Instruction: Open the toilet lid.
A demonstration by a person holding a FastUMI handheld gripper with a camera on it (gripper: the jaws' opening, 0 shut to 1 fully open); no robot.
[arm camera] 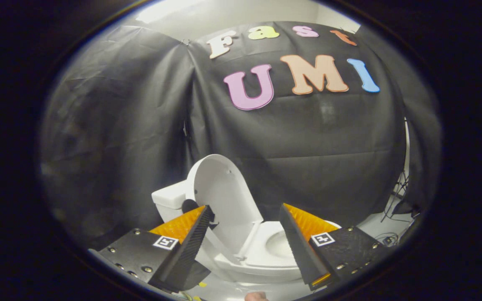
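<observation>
A: Where's the toilet lid (pixel 220 188)?
B: Raised at eleven o'clock, beyond our tongs (pixel 247 221), which are spread, gripping nothing.
A: Handling?
B: We judge it stiff, light, slippery plastic; take its rim.

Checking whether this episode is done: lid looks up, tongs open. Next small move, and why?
Probably just back the tongs straight away. The toilet lid already stands upright near the tank, the seat lies exposed, and the open fingers hold nothing, so no further push seems needed.
</observation>
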